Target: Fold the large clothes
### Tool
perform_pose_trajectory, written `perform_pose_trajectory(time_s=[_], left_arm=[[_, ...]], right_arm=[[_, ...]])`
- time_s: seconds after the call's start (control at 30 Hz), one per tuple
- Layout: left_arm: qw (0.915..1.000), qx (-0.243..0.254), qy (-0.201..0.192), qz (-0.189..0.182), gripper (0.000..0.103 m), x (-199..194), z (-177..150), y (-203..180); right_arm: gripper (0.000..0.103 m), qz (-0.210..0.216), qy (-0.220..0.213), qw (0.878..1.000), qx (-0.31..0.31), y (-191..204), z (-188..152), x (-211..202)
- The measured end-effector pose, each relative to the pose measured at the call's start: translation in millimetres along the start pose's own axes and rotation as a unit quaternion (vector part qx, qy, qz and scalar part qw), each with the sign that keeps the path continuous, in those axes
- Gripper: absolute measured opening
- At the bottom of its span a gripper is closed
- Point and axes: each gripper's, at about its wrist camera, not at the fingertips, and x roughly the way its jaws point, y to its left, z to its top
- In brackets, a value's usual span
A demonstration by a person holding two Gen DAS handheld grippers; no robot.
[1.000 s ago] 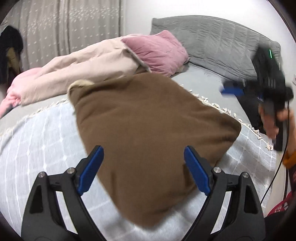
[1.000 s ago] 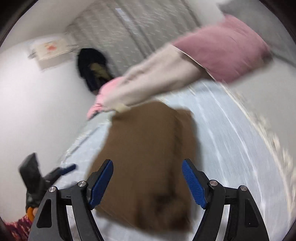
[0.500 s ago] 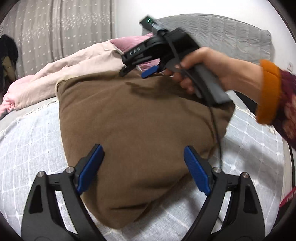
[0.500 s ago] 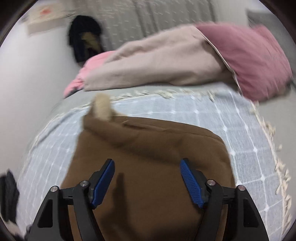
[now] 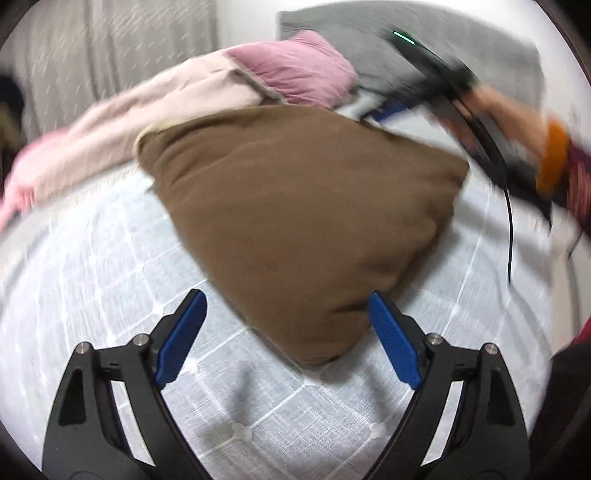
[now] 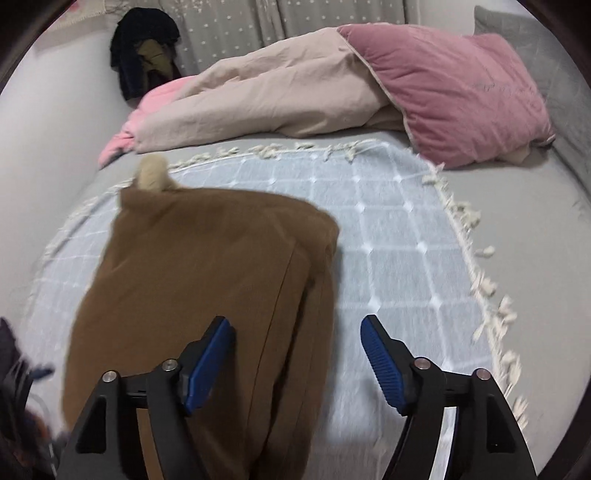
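Brown garment lies folded into a thick bundle on the light blue checked blanket atop the bed, roughly centre of the blanket in left wrist view. A cream lining tab pokes out at its far corner, approx 11 o'clock in right wrist view.

Left claw stands wide, nothing betw the blue pads; the garment's near corner sits just ahead of it at 12 o'clock, pads not touching cloth.

Right claw also spread, jaws have just been opening, nothing gripped. It hangs over the garment's right edge: left pad above the brown cloth, right pad above bare blanket. In left wrist view it shows blurred at 2 o'clock, held by a hand w/ an orange cuff, beyond the garment's far corner.

Behind, at 12 o'clock: beige duvet and pink pillow, well apart from the garment. Dark clothes hang by the curtain at 11 o'clock.
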Motion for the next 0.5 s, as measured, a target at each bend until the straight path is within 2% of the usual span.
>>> perform_pose_trajectory(time_s=[0.07,0.1,0.17,0.27,0.37,0.43,0.5], left_arm=[[0.9972,-0.062,0.017,-0.038,0.093,2,10,24],[0.9928,-0.101,0.026,-0.058,0.095,6,17,39],[0.9837,-0.16,0.036,-0.075,0.095,16,25,62],[0.9701,-0.221,0.047,-0.087,0.095,39,32,87],[0.947,-0.297,0.056,-0.109,0.095,68,32,110],[0.9368,-0.325,0.052,-0.118,0.095,83,32,116],[0.9303,-0.338,0.057,-0.131,0.095,100,34,117]], right_arm=[[0.079,0.065,0.002,0.998,0.017,-5,-10,-7],[0.08,0.091,0.004,0.995,0.028,-6,-13,-9],[0.083,0.135,0.012,0.989,0.055,-12,-19,-8],[0.084,0.159,0.034,0.983,0.089,-25,-27,5],[0.084,0.159,0.057,0.978,0.122,-41,-37,21],[0.085,0.189,0.078,0.965,0.161,-53,-45,36],[0.089,0.221,0.093,0.951,0.197,-60,-53,49]])
